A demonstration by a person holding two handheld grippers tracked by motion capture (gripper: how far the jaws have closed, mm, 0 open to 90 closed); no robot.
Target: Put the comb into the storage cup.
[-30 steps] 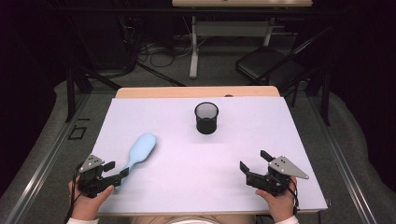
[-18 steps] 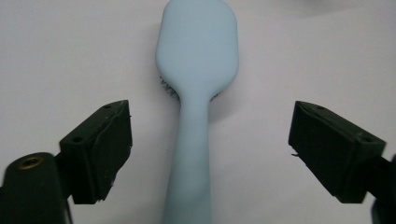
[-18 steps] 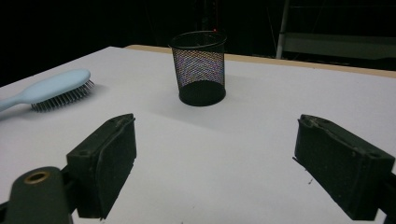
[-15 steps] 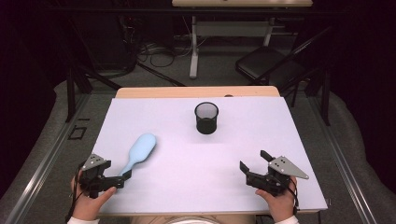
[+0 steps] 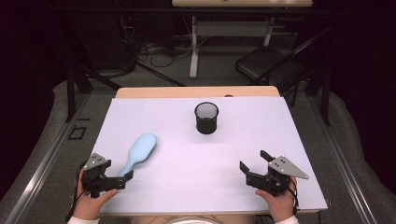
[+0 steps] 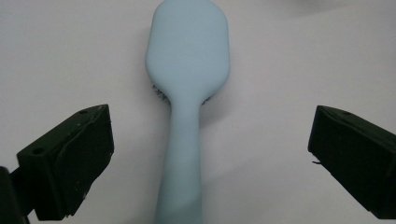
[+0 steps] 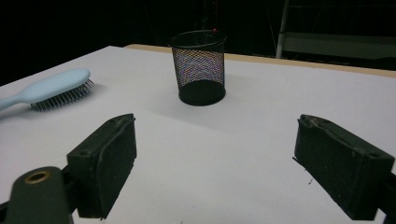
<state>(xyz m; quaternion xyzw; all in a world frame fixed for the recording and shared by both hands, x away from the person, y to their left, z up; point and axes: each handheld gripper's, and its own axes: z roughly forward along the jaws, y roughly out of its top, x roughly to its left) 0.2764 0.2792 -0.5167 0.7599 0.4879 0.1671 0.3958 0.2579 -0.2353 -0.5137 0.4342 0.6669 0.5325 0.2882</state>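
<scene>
My left hand-held gripper [image 5: 122, 179] has just been opening, released, pale blue hairbrush [image 5: 138, 152] handle between jaws untouched; right hand-held gripper [image 5: 254, 167] released, mesh cup [image 5: 206, 117] at 11 o'clock.

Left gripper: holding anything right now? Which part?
Nothing held. The left gripper has just been opening; its fingers stand wide apart, clear of the handle of the light blue plastic hairbrush lying between them on the white table.

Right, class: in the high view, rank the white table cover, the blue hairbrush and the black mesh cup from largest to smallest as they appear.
1. White table cover, by far the largest.
2. Blue hairbrush, long and slim.
3. Black mesh cup; it stands farther from the camera, so its margin below the hairbrush is uncertain.
</scene>
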